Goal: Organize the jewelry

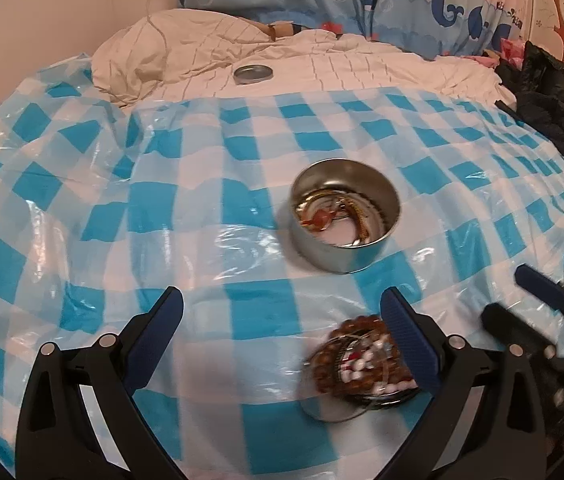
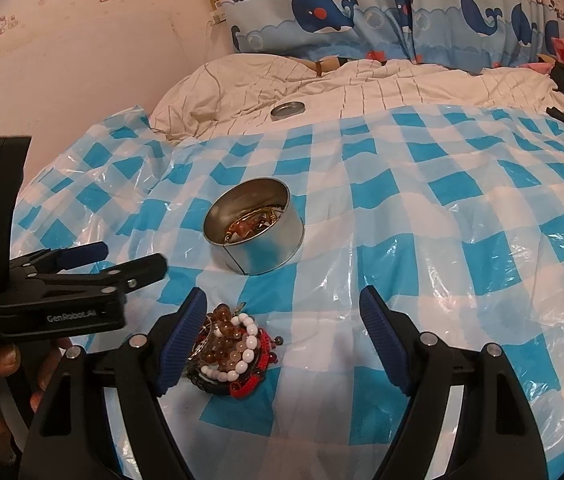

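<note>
A round metal tin (image 1: 345, 222) (image 2: 256, 226) stands open on the blue-checked plastic sheet, with gold and red jewelry inside. A pile of bead bracelets (image 1: 362, 364) (image 2: 230, 350), brown, white and red, lies nearer, in what looks like a second low tin in the left wrist view. My left gripper (image 1: 282, 320) is open, its right finger beside the pile. My right gripper (image 2: 282, 328) is open, its left finger touching the pile's left side. Each gripper shows in the other's view: the left one (image 2: 122, 264), the right one (image 1: 522, 292).
A tin lid (image 1: 253, 73) (image 2: 288, 110) lies on the cream quilt behind the sheet. A whale-print curtain (image 2: 362, 16) hangs at the back. Dark clothing (image 1: 554, 100) sits at the far right. A wall (image 2: 62, 60) runs along the left.
</note>
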A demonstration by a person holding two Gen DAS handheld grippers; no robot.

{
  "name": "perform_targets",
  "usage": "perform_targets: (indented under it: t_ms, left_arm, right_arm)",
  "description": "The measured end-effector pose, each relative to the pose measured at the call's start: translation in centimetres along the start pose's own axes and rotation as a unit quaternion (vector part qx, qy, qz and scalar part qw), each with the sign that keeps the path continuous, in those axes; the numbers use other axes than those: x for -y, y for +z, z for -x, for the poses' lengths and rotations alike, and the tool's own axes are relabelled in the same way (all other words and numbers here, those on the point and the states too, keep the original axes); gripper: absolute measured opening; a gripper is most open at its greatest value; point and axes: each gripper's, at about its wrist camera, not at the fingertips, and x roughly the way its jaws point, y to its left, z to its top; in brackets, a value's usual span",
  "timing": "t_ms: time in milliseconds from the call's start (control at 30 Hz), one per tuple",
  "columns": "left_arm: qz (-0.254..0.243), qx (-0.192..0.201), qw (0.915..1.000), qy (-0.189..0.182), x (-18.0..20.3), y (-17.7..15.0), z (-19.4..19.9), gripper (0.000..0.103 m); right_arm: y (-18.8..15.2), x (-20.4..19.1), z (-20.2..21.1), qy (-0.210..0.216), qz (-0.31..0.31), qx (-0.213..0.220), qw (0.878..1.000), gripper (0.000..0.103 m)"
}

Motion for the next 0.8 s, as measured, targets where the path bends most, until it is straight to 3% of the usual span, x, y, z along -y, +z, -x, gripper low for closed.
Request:
perform_targets:
  t_ms: [167, 300, 500, 600, 800]
  left_arm:
    - [0.0, -0.007, 0.9999, 0.012, -2.0, -0.8, 0.0, 0.095]
    - [-0.019, -0.007, 0.9997, -0.011, -2.5, -2.0, 0.2, 0.095]
    - [-0.097, -0.01, 0.9939, -0.051, 0.6, -3.9, 0.3, 0.095]
    - [-0.147, -0.015, 0.9879, -0.047, 2.6, -5.0, -0.2, 0.095]
    - [-0.128, -0.032, 0.9895, -0.059, 3.0, -5.2, -1.5, 0.095]
  right_arm:
    - [0.3, 0.8, 0.3, 0.0, 0.001, 0.003, 1.0, 0.076]
    - [0.4, 1.1, 0.6, 0.001, 0.003, 0.002, 1.0, 0.076]
    - [0.4, 1.3, 0.6, -0.001, 0.002, -0.003, 1.0, 0.077]
    - [0.4, 1.3, 0.4, 0.0, 0.001, -0.007, 1.0, 0.077]
    - [0.3, 1.1, 0.1, 0.003, 0.004, -0.012, 1.0, 0.077]
